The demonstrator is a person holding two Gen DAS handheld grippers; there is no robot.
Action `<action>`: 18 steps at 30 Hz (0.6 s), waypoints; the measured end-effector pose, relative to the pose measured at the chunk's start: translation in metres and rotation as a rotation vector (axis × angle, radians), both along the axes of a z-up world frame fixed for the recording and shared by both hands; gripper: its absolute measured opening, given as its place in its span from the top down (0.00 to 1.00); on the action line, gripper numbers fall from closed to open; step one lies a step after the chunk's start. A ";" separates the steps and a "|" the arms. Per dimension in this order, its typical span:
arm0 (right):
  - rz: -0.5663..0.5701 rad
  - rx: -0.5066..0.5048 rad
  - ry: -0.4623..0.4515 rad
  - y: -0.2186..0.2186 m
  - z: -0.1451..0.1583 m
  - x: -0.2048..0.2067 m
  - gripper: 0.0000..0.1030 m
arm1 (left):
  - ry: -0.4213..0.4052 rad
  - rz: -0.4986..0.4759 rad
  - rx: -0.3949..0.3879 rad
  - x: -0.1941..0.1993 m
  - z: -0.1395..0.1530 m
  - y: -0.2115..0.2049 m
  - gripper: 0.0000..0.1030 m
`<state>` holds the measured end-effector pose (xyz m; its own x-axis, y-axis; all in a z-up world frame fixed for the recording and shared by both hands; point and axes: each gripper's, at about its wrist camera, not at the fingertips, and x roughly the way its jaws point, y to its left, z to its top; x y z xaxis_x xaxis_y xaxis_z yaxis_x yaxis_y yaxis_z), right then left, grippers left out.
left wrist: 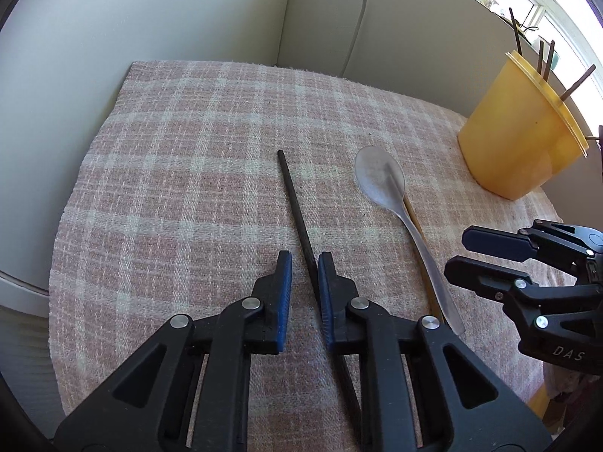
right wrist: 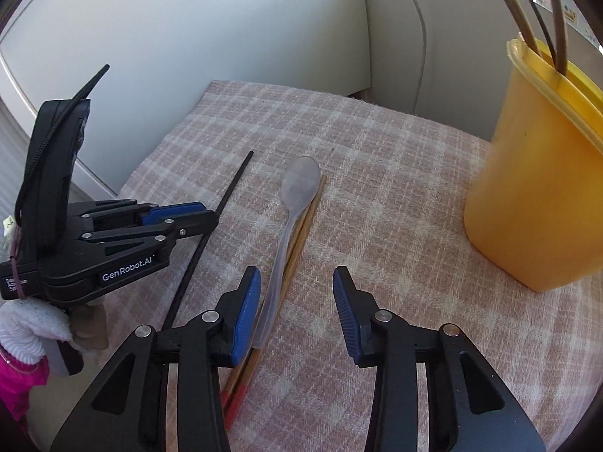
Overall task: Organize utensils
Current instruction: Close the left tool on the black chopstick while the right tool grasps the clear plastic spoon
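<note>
A black chopstick [left wrist: 292,196] lies on the checked cloth [left wrist: 188,188]. My left gripper [left wrist: 305,290] straddles its near part with a narrow gap: the stick runs along the right pad, and the left pad stands clear of it. A translucent spoon [right wrist: 299,184] lies on top of a pair of wooden chopsticks [right wrist: 301,226] with red ends. My right gripper [right wrist: 297,301] is open over the spoon's handle end, which sits just inside its left finger. The yellow cup [right wrist: 527,188] at the right holds several dark chopsticks.
The cloth covers a small table set in a corner of pale walls [left wrist: 150,19], with a cable [left wrist: 358,19] hanging at the back. The cloth's left edge [left wrist: 75,188] drops off. A white-gloved hand [right wrist: 30,327] with a pink sleeve holds the left gripper [right wrist: 209,214].
</note>
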<state>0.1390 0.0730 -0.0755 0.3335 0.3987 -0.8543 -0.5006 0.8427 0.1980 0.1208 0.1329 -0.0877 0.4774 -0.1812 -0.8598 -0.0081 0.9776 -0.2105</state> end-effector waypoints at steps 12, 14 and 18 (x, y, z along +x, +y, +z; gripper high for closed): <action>-0.017 0.058 0.136 0.018 -0.022 0.032 0.79 | -0.016 0.002 -0.074 -0.005 -0.010 -0.004 0.87; -0.023 0.070 0.162 0.018 -0.025 0.036 0.83 | -0.016 0.005 -0.091 -0.007 -0.009 -0.001 0.87; -0.036 0.087 0.174 0.018 -0.025 0.038 0.85 | -0.023 0.007 -0.109 -0.012 -0.009 0.004 0.87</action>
<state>0.1773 0.0906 -0.1001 0.1987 0.4643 -0.8631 -0.4223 0.8352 0.3522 0.1092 0.1374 -0.0970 0.4979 -0.2698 -0.8242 -0.0084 0.9488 -0.3156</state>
